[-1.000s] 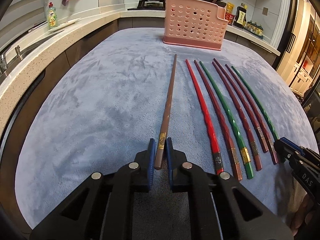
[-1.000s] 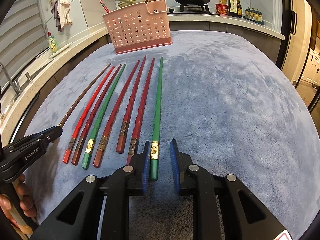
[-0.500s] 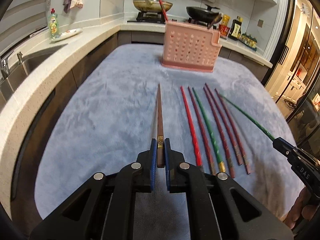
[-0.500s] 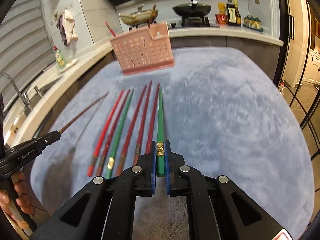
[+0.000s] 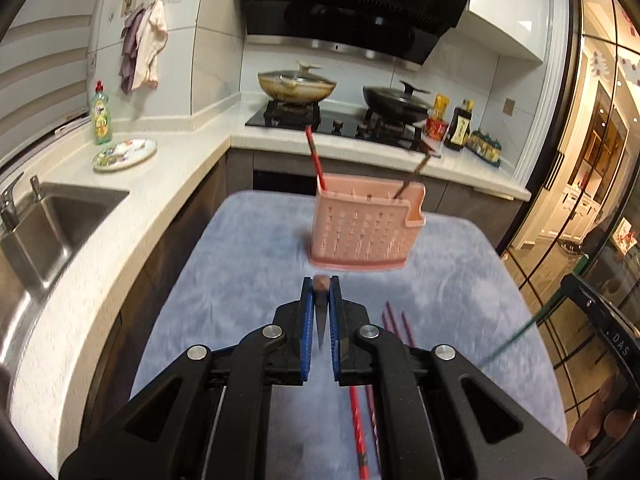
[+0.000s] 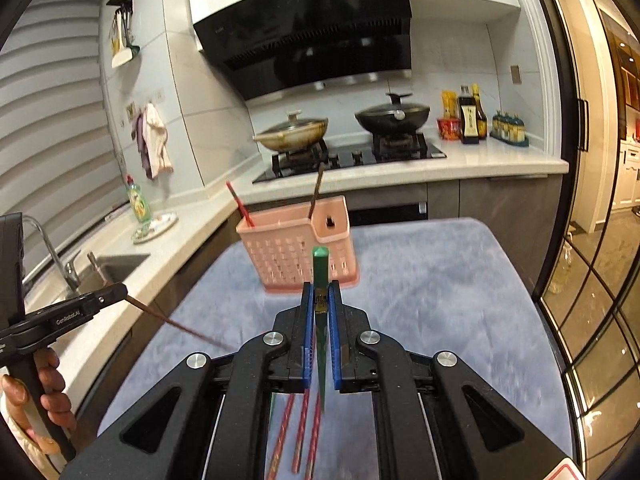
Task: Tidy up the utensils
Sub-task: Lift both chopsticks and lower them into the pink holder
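Note:
My left gripper [image 5: 321,294] is shut on a brown chopstick [image 5: 321,286], held raised with its thin tip pointing down. It also shows in the right wrist view [image 6: 180,326]. My right gripper [image 6: 321,298] is shut on a green chopstick [image 6: 320,264], raised the same way; its tip shows in the left wrist view [image 5: 520,332]. A pink perforated utensil basket [image 5: 360,228] stands at the far end of the blue-grey mat [image 5: 248,280] and holds a red and a dark chopstick. Several red, maroon and green chopsticks [image 5: 358,420] lie on the mat under the grippers.
A steel sink [image 5: 52,224] and white counter [image 5: 160,184] run along the left. The stove with two pans [image 5: 298,84] and sauce bottles [image 5: 460,124] is behind the basket. Glass doors [image 5: 580,200] are at the right.
Both grippers closed on their chopsticks, then lifted them off the mat and tilted up, so the views now face the basket and stove.

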